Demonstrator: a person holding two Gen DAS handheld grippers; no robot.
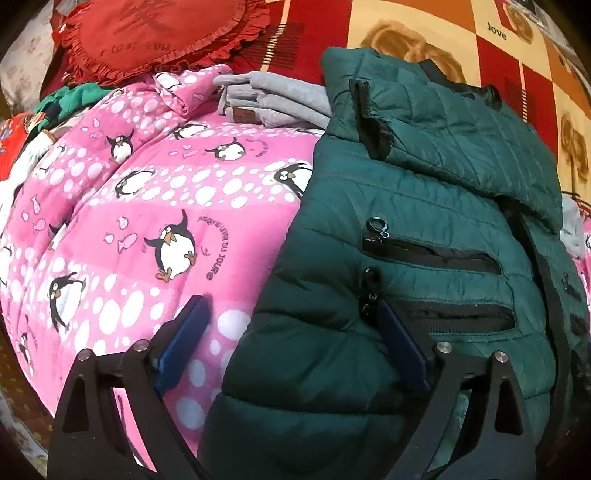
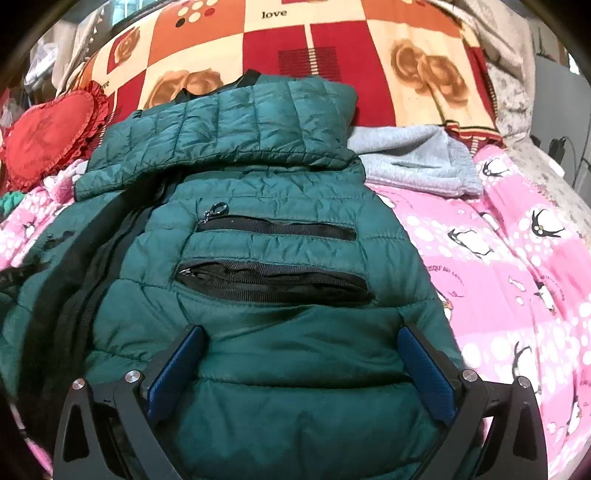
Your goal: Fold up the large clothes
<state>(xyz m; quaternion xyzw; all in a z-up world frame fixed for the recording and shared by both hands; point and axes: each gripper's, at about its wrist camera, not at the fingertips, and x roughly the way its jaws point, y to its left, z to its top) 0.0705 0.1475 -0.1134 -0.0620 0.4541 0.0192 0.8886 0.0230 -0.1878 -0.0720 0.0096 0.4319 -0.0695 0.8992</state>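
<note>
pink penguin quilt (image 1: 147,206) under green jacket (image 2: 258,295), grey sweatshirt (image 2: 417,162) beyond, both grippers' fingers (image 2: 177,369) spread empty

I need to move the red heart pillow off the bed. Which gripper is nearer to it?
Left, I judge. The left gripper straddles the jacket's left edge, pillow ahead-left; the right gripper sits mid-jacket, pillow far left.

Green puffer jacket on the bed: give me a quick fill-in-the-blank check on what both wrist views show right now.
1. The green puffer jacket lies on a pink blanket printed with ____.
2. Its two pocket zippers are ____.
3. The folded grey sweatshirt lies beyond the jacket; the red cushion is shaped like a ____.
4. Both grippers, left gripper and right gripper, have their fingers ____.

Missing: penguins; black; heart; open
</note>
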